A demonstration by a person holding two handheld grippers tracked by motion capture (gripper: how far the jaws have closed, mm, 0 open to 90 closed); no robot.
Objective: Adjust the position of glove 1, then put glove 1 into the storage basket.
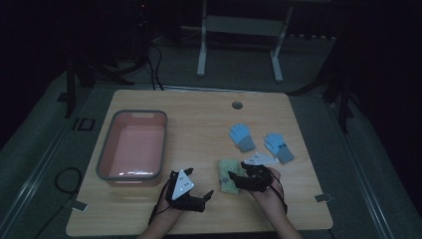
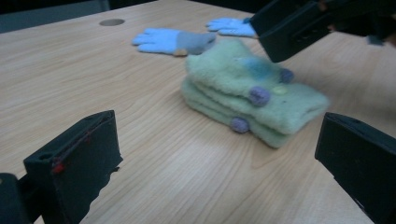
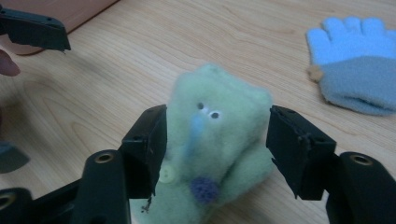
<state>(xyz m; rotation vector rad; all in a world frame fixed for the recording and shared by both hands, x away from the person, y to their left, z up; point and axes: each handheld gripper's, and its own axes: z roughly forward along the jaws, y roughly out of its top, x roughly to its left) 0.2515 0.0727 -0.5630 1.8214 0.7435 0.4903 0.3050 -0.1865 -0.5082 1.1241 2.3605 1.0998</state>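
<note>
**Green gloves let go near the table's front edge**

Going left to right: the pink tub sits toward the table's left edge, well apart from the work. The left gripper rests near the front edge, jaws spread wide with nothing between them, pointing at the stacked green gloves. Those gloves lie right of the middle, close to the front edge. The right gripper hangs at the stack with its jaws apart on either side of the fleece, pads not pressing on it, so the stack seems freshly set down.

To finish this release cleanly, I'd say the right gripper should back straight off so no pad snags the fleece and topples the stack.

Farther right, two blue gloves lie flat toward the right edge. The room is dim; the stack's far side is hidden behind the right gripper, and the person's forearms are cut off at the frame's bottom.
</note>
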